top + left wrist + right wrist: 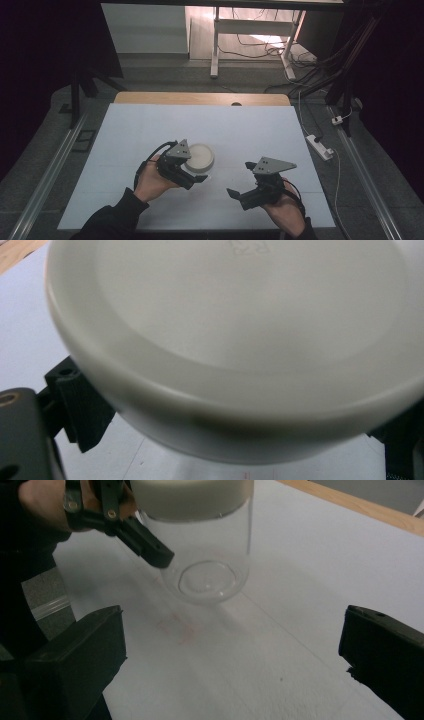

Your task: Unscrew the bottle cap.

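Observation:
A clear glass jar (200, 159) with a white lid (192, 495) stands upright on the white table sheet (150, 130), left of centre. My left gripper (192, 176) is at the jar's near-left side and open, one jaw on each side of the glass below the lid. In the left gripper view the lid (240, 330) looms close, with the left gripper (235, 440) straddling the jar. The right gripper view shows one black left-gripper jaw lying along the jar (207, 565). My right gripper (240, 179) is open and empty, apart from the jar to its right, and the right gripper (230, 645) points at it.
The white sheet covers a wooden table whose far edge (200, 98) shows bare. Beyond it stand a white desk frame (216, 45) and floor cables (310, 75). A power strip (320, 146) lies off the table's right side.

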`<state>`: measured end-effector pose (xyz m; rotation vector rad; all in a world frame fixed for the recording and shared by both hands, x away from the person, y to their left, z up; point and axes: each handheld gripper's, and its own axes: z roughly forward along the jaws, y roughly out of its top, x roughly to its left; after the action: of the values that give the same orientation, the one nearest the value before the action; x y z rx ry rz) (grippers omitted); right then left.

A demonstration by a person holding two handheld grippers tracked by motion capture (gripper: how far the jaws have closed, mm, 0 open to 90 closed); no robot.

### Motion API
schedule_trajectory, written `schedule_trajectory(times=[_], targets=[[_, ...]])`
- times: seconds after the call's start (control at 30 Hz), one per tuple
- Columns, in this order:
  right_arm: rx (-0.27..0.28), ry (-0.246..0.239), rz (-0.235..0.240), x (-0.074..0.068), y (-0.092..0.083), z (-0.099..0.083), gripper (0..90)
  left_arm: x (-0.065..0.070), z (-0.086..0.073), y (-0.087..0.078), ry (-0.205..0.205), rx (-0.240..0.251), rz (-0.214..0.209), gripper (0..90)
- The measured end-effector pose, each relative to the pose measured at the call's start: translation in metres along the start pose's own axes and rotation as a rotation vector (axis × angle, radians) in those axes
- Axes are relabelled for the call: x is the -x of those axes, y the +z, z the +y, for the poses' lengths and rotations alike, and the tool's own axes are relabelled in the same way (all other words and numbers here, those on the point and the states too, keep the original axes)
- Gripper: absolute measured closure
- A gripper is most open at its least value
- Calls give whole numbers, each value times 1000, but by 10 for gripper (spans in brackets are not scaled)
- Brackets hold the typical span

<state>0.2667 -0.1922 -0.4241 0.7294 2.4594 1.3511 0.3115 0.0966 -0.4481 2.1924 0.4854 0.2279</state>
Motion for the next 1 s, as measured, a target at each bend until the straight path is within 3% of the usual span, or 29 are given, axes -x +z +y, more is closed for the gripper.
schedule_trajectory(times=[0.27, 1.0], targets=[[3, -27, 0, -2, 13, 19, 0, 0, -1, 1, -8, 3, 4, 78], [5, -33, 23, -6, 50, 57, 0, 4, -1, 8, -3, -17, 13, 78]])
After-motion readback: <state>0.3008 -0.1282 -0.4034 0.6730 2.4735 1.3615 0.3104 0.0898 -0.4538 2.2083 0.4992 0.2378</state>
